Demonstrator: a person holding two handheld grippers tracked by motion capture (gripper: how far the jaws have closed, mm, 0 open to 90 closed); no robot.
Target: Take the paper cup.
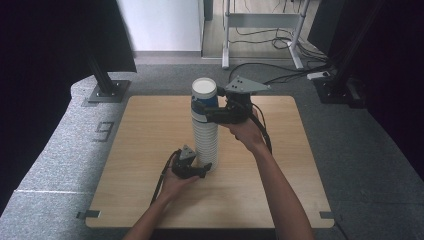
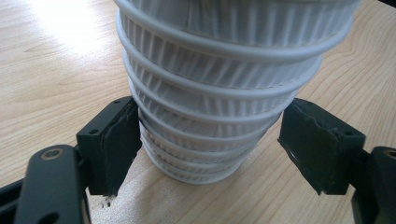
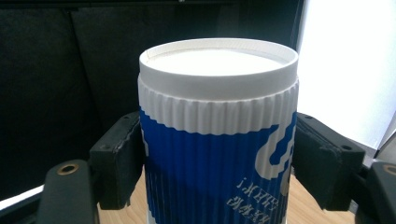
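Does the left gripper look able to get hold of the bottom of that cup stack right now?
Probably yes: the left gripper stands open with its jaws on either side of the cup stack near its base, and nothing lies between them.

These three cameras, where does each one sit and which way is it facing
High view: above the person's side, looking forward and down at the table; both forearms, left gripper, right gripper.
Left gripper view: low, facing the cup stack base between its jaws.
Right gripper view: up high, facing the top cup.
All share the stack.
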